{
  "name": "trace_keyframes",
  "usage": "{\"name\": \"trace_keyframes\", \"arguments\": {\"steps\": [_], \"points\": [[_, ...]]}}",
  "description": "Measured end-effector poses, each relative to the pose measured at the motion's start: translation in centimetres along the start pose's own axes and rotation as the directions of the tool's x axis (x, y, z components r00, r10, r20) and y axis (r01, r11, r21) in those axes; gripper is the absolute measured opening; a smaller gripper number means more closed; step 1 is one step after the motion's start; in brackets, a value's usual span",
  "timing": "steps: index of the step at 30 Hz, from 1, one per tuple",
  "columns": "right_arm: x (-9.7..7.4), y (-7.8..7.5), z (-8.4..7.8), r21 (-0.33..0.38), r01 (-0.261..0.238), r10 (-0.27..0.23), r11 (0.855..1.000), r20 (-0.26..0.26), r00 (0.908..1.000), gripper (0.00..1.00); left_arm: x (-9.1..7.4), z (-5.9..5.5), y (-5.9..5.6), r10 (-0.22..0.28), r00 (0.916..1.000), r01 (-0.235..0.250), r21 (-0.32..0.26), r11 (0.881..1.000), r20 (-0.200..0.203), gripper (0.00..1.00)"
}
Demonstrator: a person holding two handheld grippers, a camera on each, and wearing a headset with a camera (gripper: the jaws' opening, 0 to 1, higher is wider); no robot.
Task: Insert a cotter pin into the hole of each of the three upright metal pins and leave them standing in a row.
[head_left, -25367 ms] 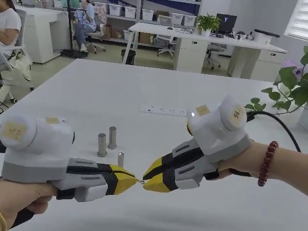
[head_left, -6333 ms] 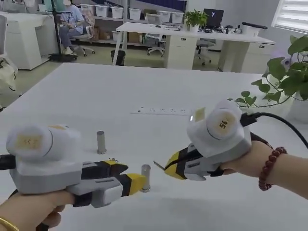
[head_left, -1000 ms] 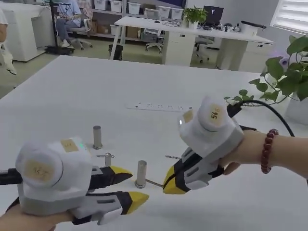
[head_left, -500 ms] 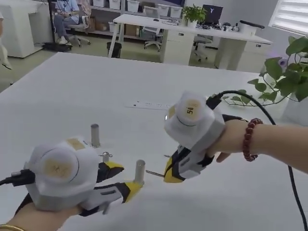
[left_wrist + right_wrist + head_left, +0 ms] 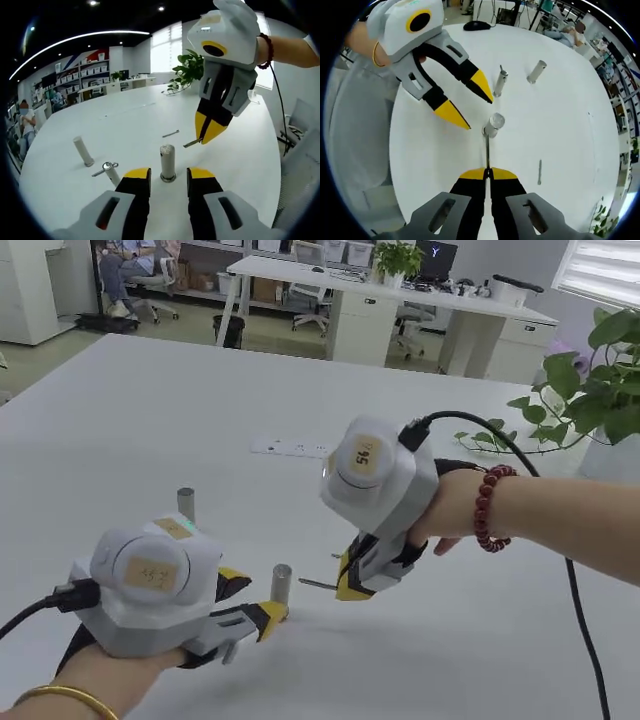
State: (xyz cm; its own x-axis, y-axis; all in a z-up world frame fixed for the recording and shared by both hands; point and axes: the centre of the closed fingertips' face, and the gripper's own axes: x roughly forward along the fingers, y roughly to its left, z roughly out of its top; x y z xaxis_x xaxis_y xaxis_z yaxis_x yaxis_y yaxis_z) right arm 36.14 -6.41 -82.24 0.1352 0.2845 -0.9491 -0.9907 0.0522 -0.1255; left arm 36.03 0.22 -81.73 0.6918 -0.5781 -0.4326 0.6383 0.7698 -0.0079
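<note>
Right gripper (image 5: 488, 173) jaws clamp a thin wire cotter pin (image 5: 487, 150), tip at the smooth cylindrical metal pin (image 5: 493, 124) directly ahead. Left gripper (image 5: 169, 173) jaws stand parted, flanking that pin's base.

- Worktop (image 5: 150, 400): smooth white surface, matt with a faint sheen
- Upright pin (image 5: 168, 160): grey metal, brushed, dull satin finish
- Cotter pin (image 5: 487, 150): thin bare metal, brighter than the upright pin
- Left claw (image 5: 262, 596) and right claw (image 5: 345, 592): matt white and grey plastic shells, black jaws tipped in smooth yellow
- Bracelet (image 5: 487, 508): glossy dark red beads
</note>
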Motion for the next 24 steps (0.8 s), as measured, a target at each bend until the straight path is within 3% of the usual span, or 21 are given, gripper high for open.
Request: {"name": "trace_keyframes", "arguments": {"steps": [8,24], "points": [[0.6,-0.7,-0.3,0.008,0.005,-0.005,1.0,-0.021,0.9998,0.03,1.0,-0.2,0.1,0.002,1.0,-0.002,-0.018,1.0,-0.006,0.27],[1.1,-1.0,0.2,0.011,-0.005,0.005,1.0,-0.012,0.9999,0.03,2.6,0.0,0.1,-0.013,0.9999,0.013,-0.067,0.998,-0.009,0.18]]}}
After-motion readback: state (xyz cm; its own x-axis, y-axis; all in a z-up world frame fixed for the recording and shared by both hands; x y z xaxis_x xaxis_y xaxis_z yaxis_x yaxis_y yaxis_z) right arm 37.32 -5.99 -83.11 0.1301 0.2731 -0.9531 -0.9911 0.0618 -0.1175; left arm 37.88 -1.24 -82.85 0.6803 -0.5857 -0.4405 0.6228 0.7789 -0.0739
